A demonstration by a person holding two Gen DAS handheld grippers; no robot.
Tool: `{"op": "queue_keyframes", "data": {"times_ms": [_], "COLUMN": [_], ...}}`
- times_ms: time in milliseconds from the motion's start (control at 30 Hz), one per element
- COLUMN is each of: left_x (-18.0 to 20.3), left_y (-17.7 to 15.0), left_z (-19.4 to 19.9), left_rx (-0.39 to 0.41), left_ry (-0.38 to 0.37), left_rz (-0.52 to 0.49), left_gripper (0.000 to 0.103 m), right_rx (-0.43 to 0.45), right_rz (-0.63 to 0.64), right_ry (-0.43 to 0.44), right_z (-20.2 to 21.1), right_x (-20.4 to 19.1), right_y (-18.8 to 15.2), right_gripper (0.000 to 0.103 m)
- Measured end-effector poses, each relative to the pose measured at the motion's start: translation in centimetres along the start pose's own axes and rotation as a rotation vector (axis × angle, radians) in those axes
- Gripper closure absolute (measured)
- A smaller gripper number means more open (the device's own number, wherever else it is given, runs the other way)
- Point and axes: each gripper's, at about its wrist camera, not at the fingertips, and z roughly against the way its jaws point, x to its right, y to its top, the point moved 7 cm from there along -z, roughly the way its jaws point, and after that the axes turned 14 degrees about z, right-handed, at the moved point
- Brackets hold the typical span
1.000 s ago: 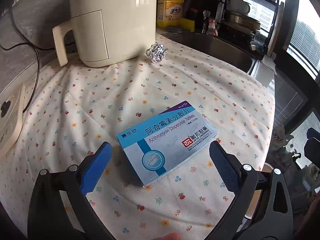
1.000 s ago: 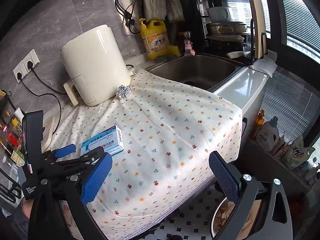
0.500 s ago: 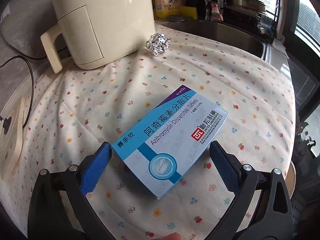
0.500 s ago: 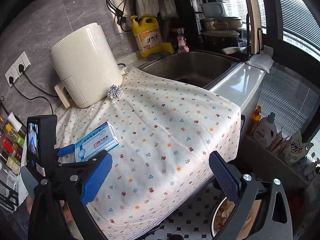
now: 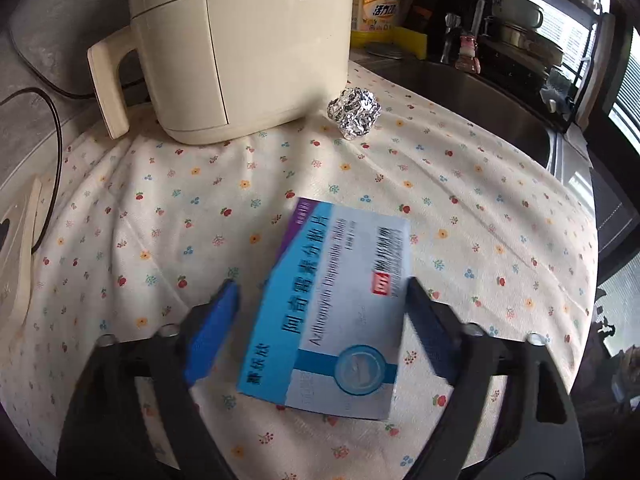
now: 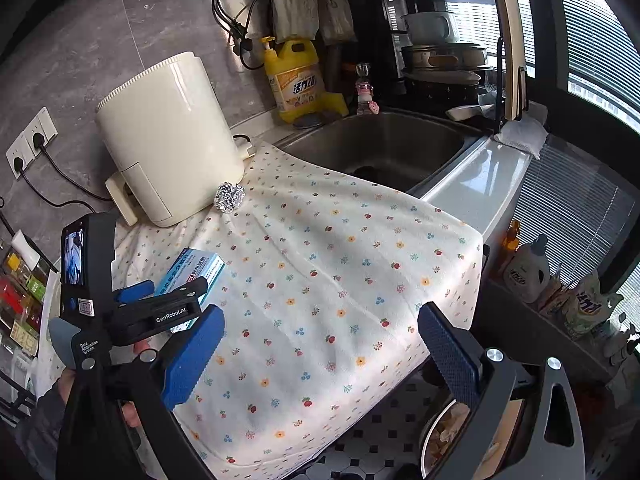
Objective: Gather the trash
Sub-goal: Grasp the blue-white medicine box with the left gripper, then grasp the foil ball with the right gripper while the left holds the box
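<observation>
A blue and white medicine box (image 5: 340, 300) lies on the flowered cloth (image 5: 160, 208), between the jaws of my left gripper (image 5: 320, 320). The jaws are closing. The right pad (image 5: 428, 332) touches the box's edge, while a narrow gap shows at the left pad (image 5: 212, 332). A crumpled foil ball (image 5: 354, 112) sits beyond, beside the cream air fryer (image 5: 240, 40). In the right wrist view the left gripper (image 6: 172, 286) straddles the box (image 6: 192, 268), and the foil ball (image 6: 229, 197) lies farther back. My right gripper (image 6: 320, 344) hovers open over the cloth's front edge, holding nothing.
The air fryer (image 6: 168, 136) stands at the cloth's back left, with a steel sink (image 6: 380, 148) to the right. A yellow detergent jug (image 6: 296, 80) stands behind the sink. A round bin (image 6: 444, 432) holding scraps sits on the floor below the counter edge. Wall sockets and cables are at left.
My left gripper has moved forward and down over the box, and its jaws have narrowed around it. The box has turned more lengthwise between the pads. The right gripper has stayed put.
</observation>
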Motion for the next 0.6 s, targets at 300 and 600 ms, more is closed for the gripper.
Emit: {"op": "queue_keyframes", "data": {"times_ms": [300,600], "left_x": [-3.3,-6.5], "left_y": [1.9,5.8], "left_z": [2.2,2.8], "left_rx": [0.091,0.161], "left_ry": [0.034,0.087], "left_rz": [0.099,0.215], "left_gripper": [0.038,0.037], "right_rx": [0.012,0.024], "right_rz": [0.074,0.192], "right_ry": [0.092,0.195], "right_z": [-2.8,-7.4], "right_x": [-3.1,-7.0], "right_y": [2.8,7.5], "right_gripper": [0.009,0.019]}}
